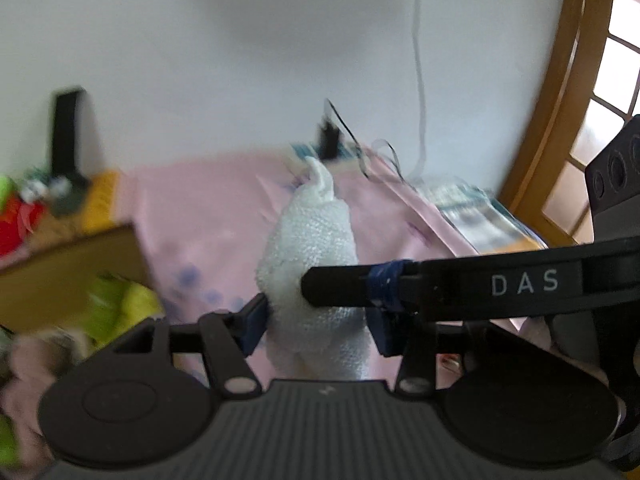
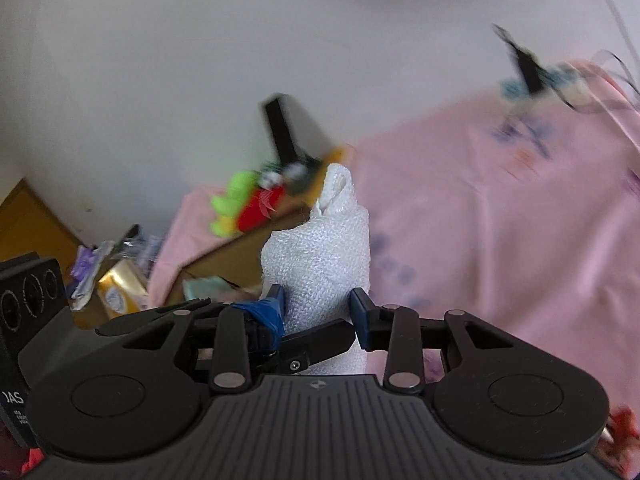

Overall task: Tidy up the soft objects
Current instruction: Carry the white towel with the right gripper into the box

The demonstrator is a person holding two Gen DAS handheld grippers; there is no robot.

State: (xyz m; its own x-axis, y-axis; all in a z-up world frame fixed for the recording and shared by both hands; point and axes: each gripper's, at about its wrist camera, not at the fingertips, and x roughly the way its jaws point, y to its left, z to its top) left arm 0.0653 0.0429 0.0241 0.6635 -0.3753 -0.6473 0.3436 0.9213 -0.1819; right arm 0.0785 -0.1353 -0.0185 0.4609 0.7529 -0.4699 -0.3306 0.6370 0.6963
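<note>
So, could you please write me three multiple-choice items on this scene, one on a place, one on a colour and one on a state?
1. Where is the towel?
A. Folded flat inside the box
B. Clamped between the gripper fingers, above the pink sheet
C. Hanging on the window frame

2. What colour is the towel?
A. White
B. Green
C. Yellow

3. What state are the two grippers in?
A. Both wide open and holding nothing
B. Only the left one is shut
C. Both shut on the towel

Answers:
1 B: both wrist views show it pinched between the blue pads, with the pink sheet behind it.
2 A: its knitted surface is white in both views.
3 C: the left gripper and the right gripper each press it from both sides.
</note>
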